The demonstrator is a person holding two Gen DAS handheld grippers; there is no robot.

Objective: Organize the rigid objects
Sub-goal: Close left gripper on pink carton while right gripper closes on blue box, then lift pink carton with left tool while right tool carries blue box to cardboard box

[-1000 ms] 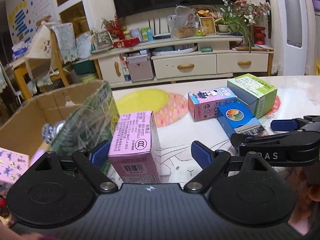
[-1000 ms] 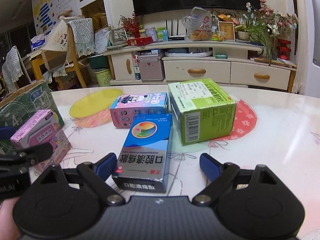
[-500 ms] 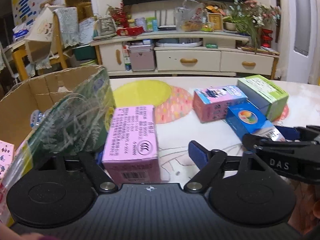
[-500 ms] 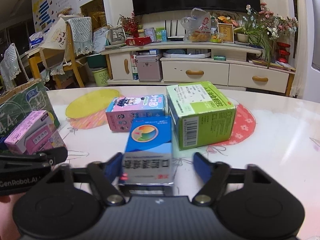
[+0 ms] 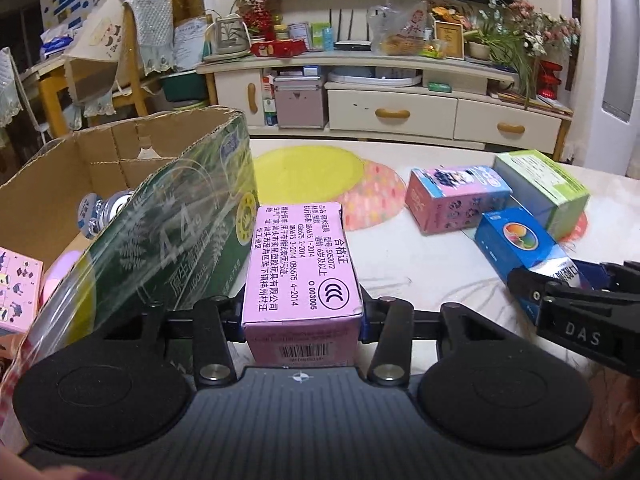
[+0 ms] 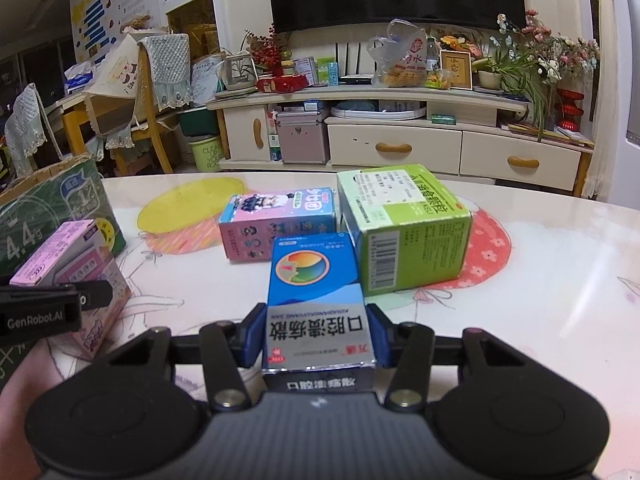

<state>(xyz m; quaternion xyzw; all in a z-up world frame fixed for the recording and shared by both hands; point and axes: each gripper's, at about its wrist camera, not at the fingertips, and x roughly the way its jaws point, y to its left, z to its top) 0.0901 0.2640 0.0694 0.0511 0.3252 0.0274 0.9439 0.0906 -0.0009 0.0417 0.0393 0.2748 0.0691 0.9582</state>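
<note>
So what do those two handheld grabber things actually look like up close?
Both are matte black plastic. The left gripper and right gripper each have a ribbed grey-black body, two round black discs, angular linkage arms with silver pivot screws, and blue fingertip pads. White lettering marks the sides: "GenRobot.AI" on the left one, "DAS" on the right. No cables show.

So it's a pale table [image 6: 560,272] with pastel yellow and pink circle prints. Sitting on it: an open cardboard carton [image 5: 132,184] at the left, a pink box [image 5: 300,264] right beside it, then center-right a cartoon box [image 6: 276,220], a green box [image 6: 404,232] and a blue box [image 6: 312,280] bunched together.
</note>
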